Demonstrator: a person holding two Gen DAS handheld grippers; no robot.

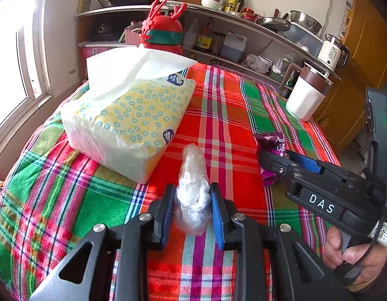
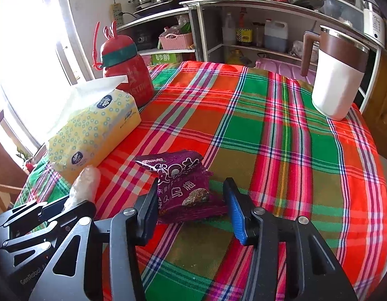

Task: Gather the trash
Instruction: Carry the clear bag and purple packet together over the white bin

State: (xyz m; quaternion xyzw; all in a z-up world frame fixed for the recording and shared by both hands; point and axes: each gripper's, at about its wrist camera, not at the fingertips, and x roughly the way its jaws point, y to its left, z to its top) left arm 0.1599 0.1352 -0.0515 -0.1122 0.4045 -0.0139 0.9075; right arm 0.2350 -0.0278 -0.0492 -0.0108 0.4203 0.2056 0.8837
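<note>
Plaid tablecloth (image 2: 281, 130) in red, green and pink spread over the whole table; yellow tissue pack (image 1: 133, 123) lying at the window side, one white sheet pulled up from its top; red bottle (image 2: 129, 75) with a green band just behind the pack; white mug (image 2: 336, 85) with a brown rim at the far right edge. Left gripper (image 1: 192, 209) clamped on a crumpled clear plastic wrap (image 1: 193, 188), pads pressing both sides, the wrap standing up between them close beside the tissue pack. Right gripper (image 2: 193, 208) straddling a purple snack wrapper (image 2: 186, 188) on the cloth; left pad against the wrapper, blue pad seemingly just clear, so not yet gripped.
</note>
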